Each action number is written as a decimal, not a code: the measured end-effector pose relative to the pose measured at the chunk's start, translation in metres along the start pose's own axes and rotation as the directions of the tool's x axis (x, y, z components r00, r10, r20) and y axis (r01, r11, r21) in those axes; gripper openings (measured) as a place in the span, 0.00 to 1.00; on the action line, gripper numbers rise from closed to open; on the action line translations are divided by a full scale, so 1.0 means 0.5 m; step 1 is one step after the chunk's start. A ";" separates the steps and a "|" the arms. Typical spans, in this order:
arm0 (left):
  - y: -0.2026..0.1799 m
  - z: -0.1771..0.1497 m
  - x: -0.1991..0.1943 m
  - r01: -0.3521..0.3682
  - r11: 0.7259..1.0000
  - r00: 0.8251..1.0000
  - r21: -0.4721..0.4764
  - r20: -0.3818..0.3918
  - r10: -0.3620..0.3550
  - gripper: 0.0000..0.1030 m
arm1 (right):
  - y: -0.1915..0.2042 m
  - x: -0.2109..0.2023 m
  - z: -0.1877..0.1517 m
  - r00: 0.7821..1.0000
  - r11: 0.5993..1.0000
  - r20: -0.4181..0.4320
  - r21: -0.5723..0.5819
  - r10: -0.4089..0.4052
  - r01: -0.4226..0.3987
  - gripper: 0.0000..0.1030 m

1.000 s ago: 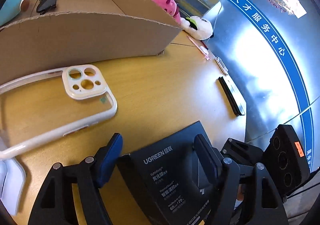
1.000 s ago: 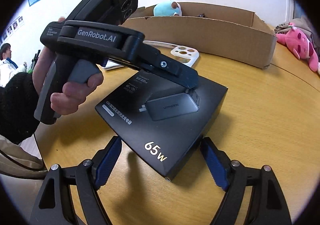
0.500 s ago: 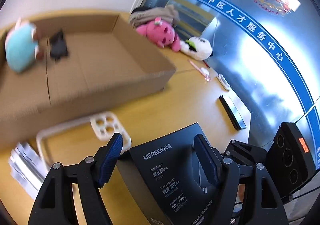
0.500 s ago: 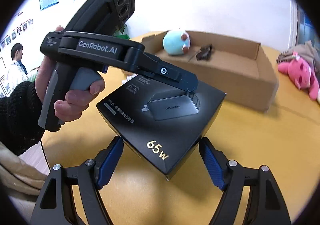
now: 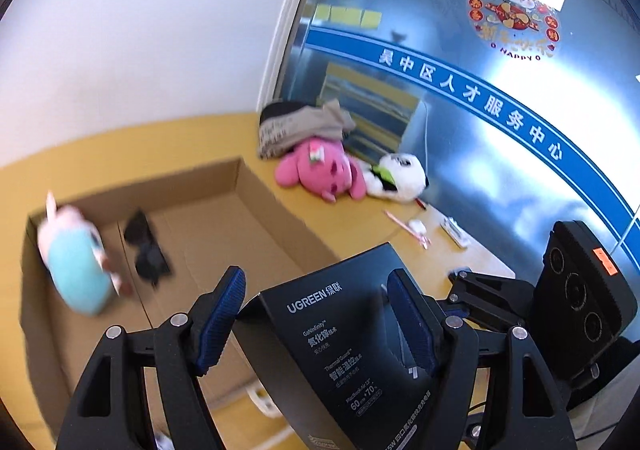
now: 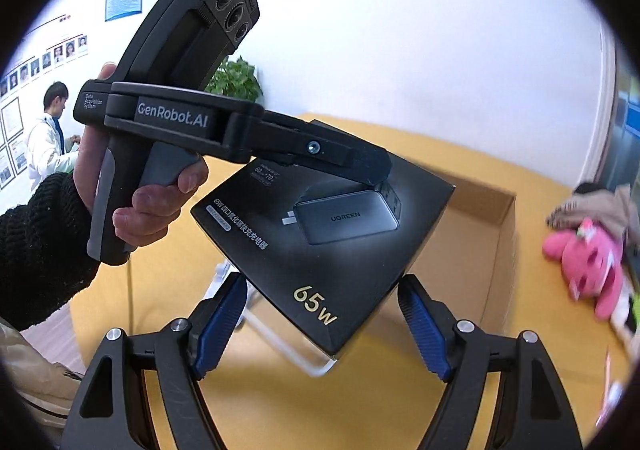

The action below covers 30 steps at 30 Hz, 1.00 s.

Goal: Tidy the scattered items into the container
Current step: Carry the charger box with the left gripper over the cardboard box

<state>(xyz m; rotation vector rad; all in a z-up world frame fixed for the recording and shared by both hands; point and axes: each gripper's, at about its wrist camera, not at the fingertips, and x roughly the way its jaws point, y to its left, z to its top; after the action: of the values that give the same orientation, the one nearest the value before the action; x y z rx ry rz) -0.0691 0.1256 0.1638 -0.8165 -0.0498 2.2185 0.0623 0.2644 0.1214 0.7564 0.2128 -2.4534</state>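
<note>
A black UGREEN charger box (image 5: 340,330) hangs in the air above the yellow table, carried by both grippers at once. My left gripper (image 5: 316,320) is shut on it, its blue pads (image 5: 222,314) against the box's two sides. My right gripper (image 6: 320,322) clamps the corner marked 65w of the same box (image 6: 320,250) from the other side. A hand (image 6: 152,202) holds the left gripper's handle. Ahead and below lies the open cardboard container (image 5: 264,210), with a blue plush toy (image 5: 76,270) and black sunglasses (image 5: 146,250) inside.
A pink plush (image 5: 320,170), a panda plush (image 5: 396,174) and a pink pen (image 5: 408,228) lie on the table beyond the container. A white phone case (image 6: 288,346) lies under the charger box. A person (image 6: 48,146) stands far off by the wall.
Both grippers have risen together with the charger box off the table. The phone case has dropped out of sight below, and the container's inside now shows from above.
</note>
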 end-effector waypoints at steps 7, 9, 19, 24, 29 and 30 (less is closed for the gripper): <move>0.055 0.111 0.040 0.011 1.000 1.000 0.004 0.026 -0.011 0.75 | -0.087 0.037 0.089 1.000 0.999 0.009 -0.043 0.000 0.001 0.75; 0.077 0.139 0.063 0.018 1.000 0.999 -0.005 0.028 -0.018 0.75 | -0.117 0.055 0.112 1.000 0.999 -0.001 -0.053 0.000 0.000 0.75; 0.204 0.230 0.199 0.020 0.998 1.000 -0.053 -0.007 -0.021 0.75 | -0.245 0.177 0.180 0.998 0.999 -0.065 -0.052 0.014 -0.017 0.75; 0.271 0.242 0.281 0.004 0.996 0.999 -0.086 -0.037 -0.007 0.75 | -0.300 0.256 0.190 0.992 0.999 -0.126 -0.045 0.017 -0.022 0.75; 0.338 0.244 0.357 -0.007 0.991 0.998 -0.131 -0.066 -0.002 0.75 | -0.351 0.336 0.188 0.984 0.999 -0.176 -0.028 0.036 -0.042 0.75; 0.349 0.245 0.372 -0.012 0.991 0.997 -0.137 -0.073 0.002 0.75 | -0.359 0.347 0.188 0.982 0.999 -0.182 -0.023 0.041 -0.046 0.75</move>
<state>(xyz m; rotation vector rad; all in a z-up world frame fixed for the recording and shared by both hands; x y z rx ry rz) -0.3463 0.1514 0.1127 -0.9732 -0.1663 2.2084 -0.2008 0.3045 0.1000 0.9632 0.2949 -2.3364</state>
